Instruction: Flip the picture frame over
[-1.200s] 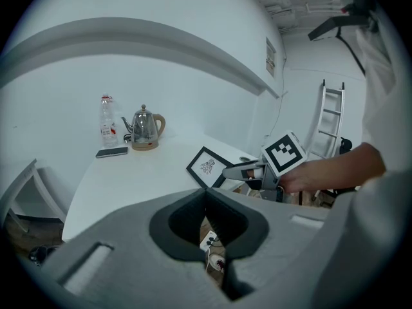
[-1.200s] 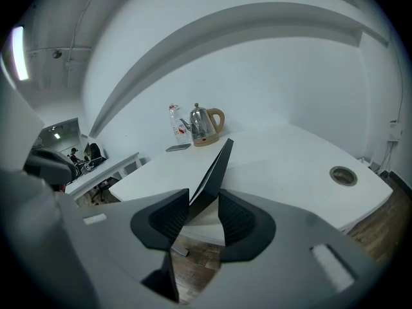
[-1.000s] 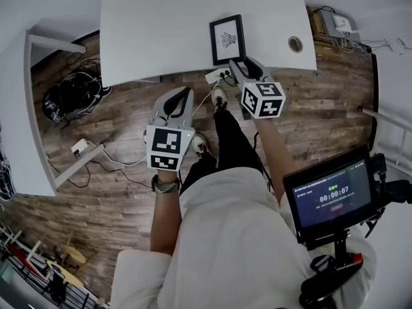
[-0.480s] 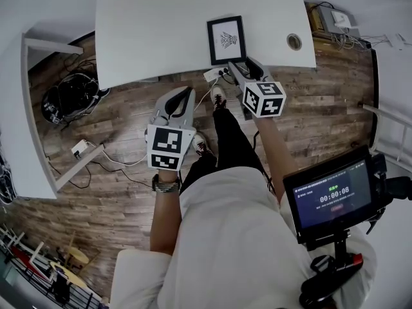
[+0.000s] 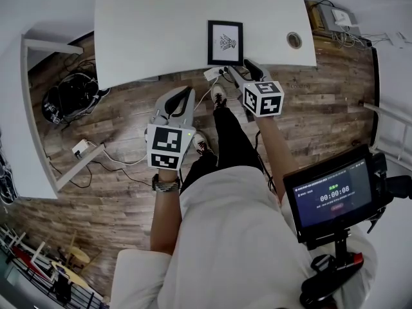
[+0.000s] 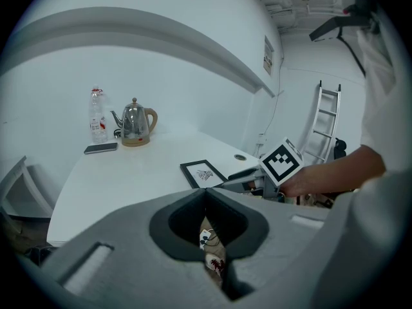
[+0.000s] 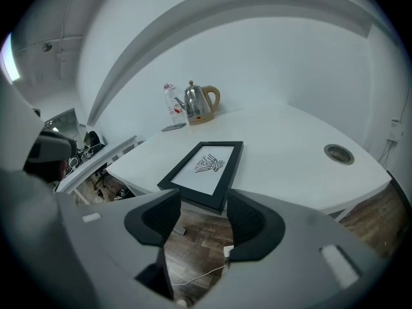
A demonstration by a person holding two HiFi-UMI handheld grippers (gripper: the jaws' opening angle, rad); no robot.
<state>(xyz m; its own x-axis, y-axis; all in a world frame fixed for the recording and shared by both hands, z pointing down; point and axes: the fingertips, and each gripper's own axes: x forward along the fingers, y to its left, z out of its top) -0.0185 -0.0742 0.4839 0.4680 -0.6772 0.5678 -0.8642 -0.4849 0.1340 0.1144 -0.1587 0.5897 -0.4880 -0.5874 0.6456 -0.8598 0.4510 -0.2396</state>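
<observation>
Black-edged, the picture frame lies flat at the near edge of the white desk, with its drawing facing up. The right gripper is just in front of this edge, over the wooden floor. Its jaws are opening and nothing is between them; the frame's near side is just beyond their tips. The left gripper is held lower over the floor, apart from the desk, with its jaws closed and empty. A kettle and a bottle stand at the far edge.
</observation>
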